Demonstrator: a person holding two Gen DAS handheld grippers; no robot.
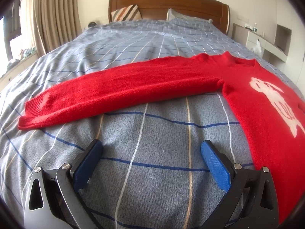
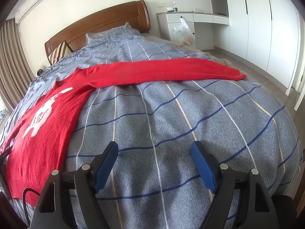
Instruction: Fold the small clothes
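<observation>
Checked woven bedspread (image 1: 152,118) w/ fuzzy red sweater (image 1: 133,87) flat; both grippers (image 1: 152,148) (image 2: 154,148) spread, empty.

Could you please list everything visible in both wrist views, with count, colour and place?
sweater: one, red with white motif, spread flat on the bed, sleeves stretched out sideways
duvet: one, grey-blue with checked lines, covering the bed
headboard: one, brown wood, far end
striped cushion: one, brown and white, against the headboard
pillow: one, pale, by the headboard
curtains: beige, left of bed
plastic bag: one, clear, hanging on the white desk
wardrobe: white, right wall
left claw: open, empty, over duvet
right claw: open, empty, over duvet
</observation>
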